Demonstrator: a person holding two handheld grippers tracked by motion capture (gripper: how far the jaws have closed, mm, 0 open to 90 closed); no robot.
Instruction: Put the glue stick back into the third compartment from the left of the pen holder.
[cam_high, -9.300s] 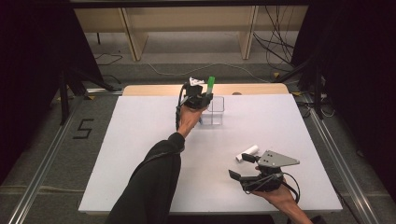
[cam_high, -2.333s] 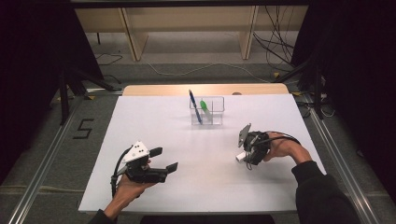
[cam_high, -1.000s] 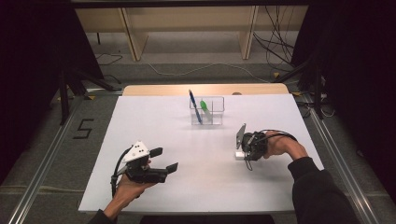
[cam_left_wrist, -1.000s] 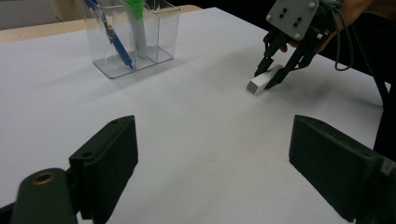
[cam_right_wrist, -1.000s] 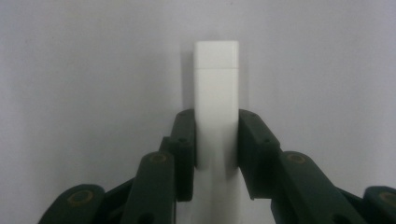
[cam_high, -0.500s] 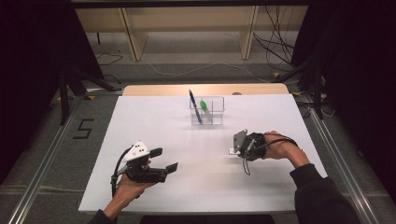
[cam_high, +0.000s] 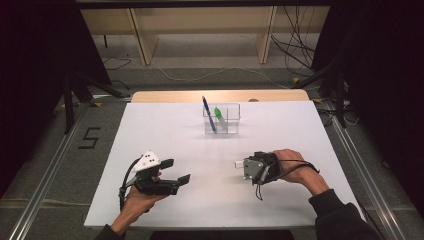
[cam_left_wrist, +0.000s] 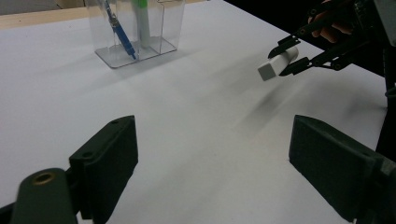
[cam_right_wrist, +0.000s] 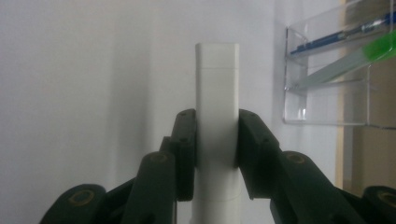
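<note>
Right gripper (cam_right_wrist: 217, 140) clamped on a white stick (cam_right_wrist: 217, 93) above the table (cam_high: 165, 125), left gripper (cam_left_wrist: 212, 163) resting with jaws apart, clear holder (cam_high: 221, 119) behind

The white stick (cam_right_wrist: 217, 121) is a rounded, rectangular-section bar with a seam line near its far end. It is clamped at mid-length between the right tool's (cam_high: 246, 167) pads, held level above the tabletop (cam_high: 170, 135), flat end pointing away from the hand.
</note>
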